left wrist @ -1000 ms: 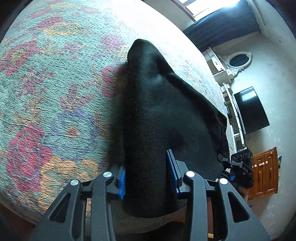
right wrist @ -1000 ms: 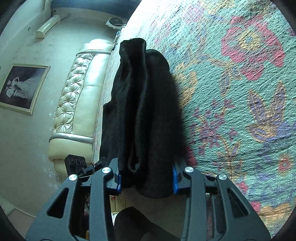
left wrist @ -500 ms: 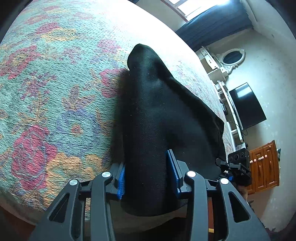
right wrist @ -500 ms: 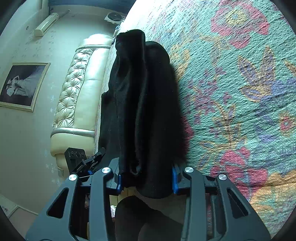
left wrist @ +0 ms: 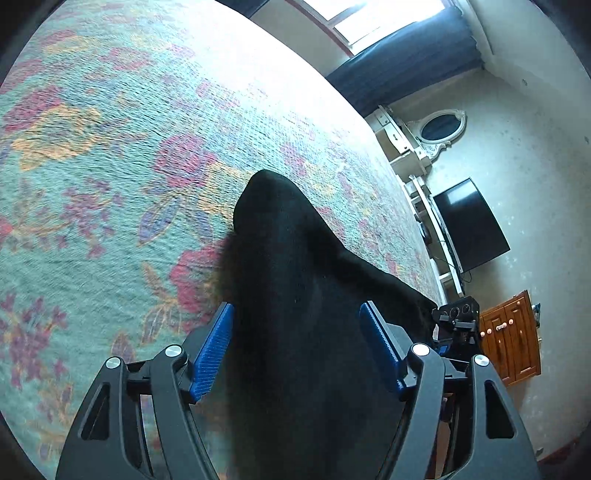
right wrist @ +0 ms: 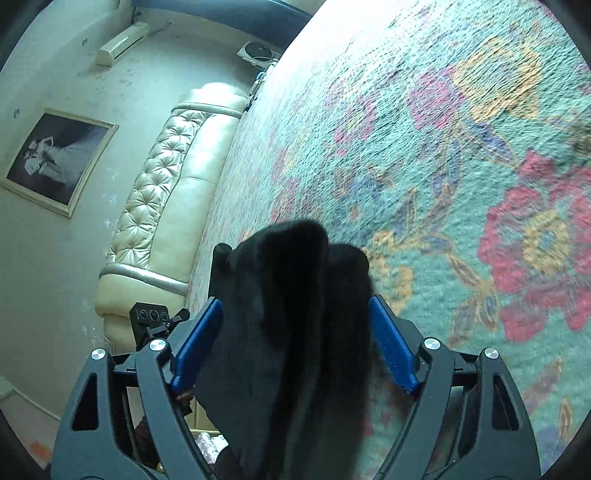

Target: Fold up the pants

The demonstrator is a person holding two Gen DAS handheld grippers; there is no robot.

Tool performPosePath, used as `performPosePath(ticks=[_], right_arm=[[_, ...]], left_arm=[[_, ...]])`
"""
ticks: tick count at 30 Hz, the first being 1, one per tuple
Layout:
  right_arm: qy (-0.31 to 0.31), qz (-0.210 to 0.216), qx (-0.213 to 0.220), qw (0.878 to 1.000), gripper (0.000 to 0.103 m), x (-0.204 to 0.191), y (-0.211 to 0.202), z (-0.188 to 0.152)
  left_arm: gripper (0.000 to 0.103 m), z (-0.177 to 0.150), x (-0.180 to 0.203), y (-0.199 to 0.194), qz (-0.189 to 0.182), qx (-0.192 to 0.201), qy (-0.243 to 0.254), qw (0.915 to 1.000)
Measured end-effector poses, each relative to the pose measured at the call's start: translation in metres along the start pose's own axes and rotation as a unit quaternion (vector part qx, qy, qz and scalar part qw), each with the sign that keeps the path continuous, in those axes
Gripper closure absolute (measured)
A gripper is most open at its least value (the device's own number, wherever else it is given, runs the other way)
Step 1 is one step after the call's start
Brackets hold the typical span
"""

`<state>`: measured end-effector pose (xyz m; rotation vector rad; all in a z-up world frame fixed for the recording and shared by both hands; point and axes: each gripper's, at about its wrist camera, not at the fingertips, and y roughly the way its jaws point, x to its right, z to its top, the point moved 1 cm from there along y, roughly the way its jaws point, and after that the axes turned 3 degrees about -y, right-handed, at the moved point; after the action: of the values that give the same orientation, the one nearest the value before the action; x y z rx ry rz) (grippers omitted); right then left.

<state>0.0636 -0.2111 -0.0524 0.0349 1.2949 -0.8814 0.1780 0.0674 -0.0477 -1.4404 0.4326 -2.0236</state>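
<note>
The black pants (left wrist: 295,295) lie folded on a floral bedspread (left wrist: 110,166). In the left wrist view my left gripper (left wrist: 297,314) stands open, its blue pads (left wrist: 214,347) on either side of the cloth and apart from it. In the right wrist view the pants (right wrist: 295,314) show as a thick stack of folds. My right gripper (right wrist: 295,314) is open too, its blue pads (right wrist: 391,343) spread wide around the fold. The other gripper shows at the cloth's far edge in each view.
The bedspread (right wrist: 443,147) covers a wide bed. A cream tufted headboard (right wrist: 166,184) and a framed picture (right wrist: 55,158) are at the left. A TV (left wrist: 469,225), a wooden cabinet (left wrist: 509,343) and a window (left wrist: 388,18) are beyond the bed.
Both grippers were shut on the pants and have opened wide, letting go. The cloth now rests on the bed and looks shorter in both views.
</note>
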Motion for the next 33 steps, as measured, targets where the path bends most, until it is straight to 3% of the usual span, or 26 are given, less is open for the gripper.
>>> performPosePath(ticks=[2, 6, 8, 9, 10, 14, 18, 33], right_arm=[[0.014, 0.018, 0.000, 1.000, 0.022, 0.007, 0.011, 0.010], [-0.005, 0.031, -0.019, 0.999, 0.023, 0.000, 0.024, 0.018], [-0.024, 0.004, -0.028, 0.999, 0.045, -0.004, 0.029, 0.017], [-0.026, -0.002, -0.034, 0.999, 0.060, -0.001, 0.030, 0.016], [-0.019, 0.002, -0.032, 0.999, 0.063, 0.002, 0.029, 0.015], [-0.049, -0.020, -0.013, 0.999, 0.067, -0.003, 0.026, 0.014], [-0.085, -0.052, 0.008, 0.995, 0.069, -0.016, 0.029, 0.023], [-0.081, -0.058, 0.027, 0.995, 0.069, -0.016, 0.064, 0.082]], left_arm=[[0.034, 0.006, -0.003, 0.018, 0.004, -0.022, -0.014, 0.9997], [0.035, 0.011, -0.008, 0.032, -0.036, -0.031, -0.030, 0.9984], [0.063, 0.012, -0.011, 0.036, -0.002, -0.032, -0.019, 0.9993], [0.064, 0.011, -0.010, 0.037, 0.006, -0.031, -0.015, 0.9994], [0.068, 0.010, -0.006, 0.036, 0.012, -0.025, -0.008, 0.9996], [0.075, 0.012, 0.015, 0.035, 0.058, -0.007, 0.028, 0.9979], [0.076, 0.026, 0.026, 0.039, 0.084, 0.004, 0.041, 0.9956], [0.075, 0.072, 0.005, 0.063, 0.084, 0.008, -0.007, 0.9965]])
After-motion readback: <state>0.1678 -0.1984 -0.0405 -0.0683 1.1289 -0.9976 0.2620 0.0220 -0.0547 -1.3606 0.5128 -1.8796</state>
